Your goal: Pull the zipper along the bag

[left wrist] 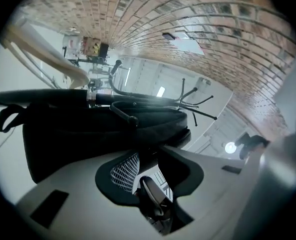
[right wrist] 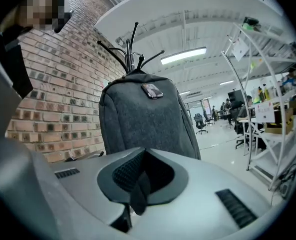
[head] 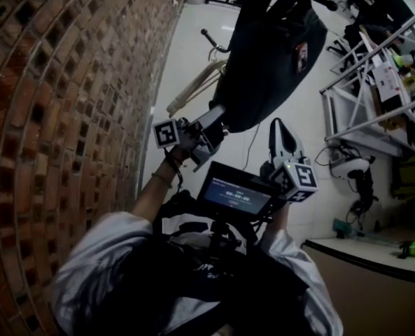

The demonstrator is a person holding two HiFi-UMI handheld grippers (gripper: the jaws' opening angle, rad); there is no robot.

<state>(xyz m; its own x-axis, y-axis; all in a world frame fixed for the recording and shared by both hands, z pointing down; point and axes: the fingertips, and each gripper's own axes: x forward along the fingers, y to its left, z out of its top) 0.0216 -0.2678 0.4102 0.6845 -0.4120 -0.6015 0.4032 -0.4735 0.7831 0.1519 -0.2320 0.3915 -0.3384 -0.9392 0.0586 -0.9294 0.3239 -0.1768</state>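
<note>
Brick wall (head: 60, 82), black coat stand (right wrist: 134, 54), white metal shelving (head: 364, 126) (cluttered), ceiling strip light (right wrist: 183, 55), distant office chair (right wrist: 201, 122)

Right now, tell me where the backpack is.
The grey backpack hangs on the coat stand beside the brick wall, upper centre of the head view, just past the left gripper.

My head view is dim and murky — the brick wall (head: 53, 82) bows hard toward the edges, and the pale floor (head: 186, 68) carries a soft sheen. Beyond my right tool (right wrist: 138, 191), strip lights (right wrist: 183, 55) glow bright and the bag (right wrist: 143, 119) is sharp. Ahead of my left tool (left wrist: 150, 176) the bag sits in deep shadow against glare — both views have black fisheye corners.
</note>
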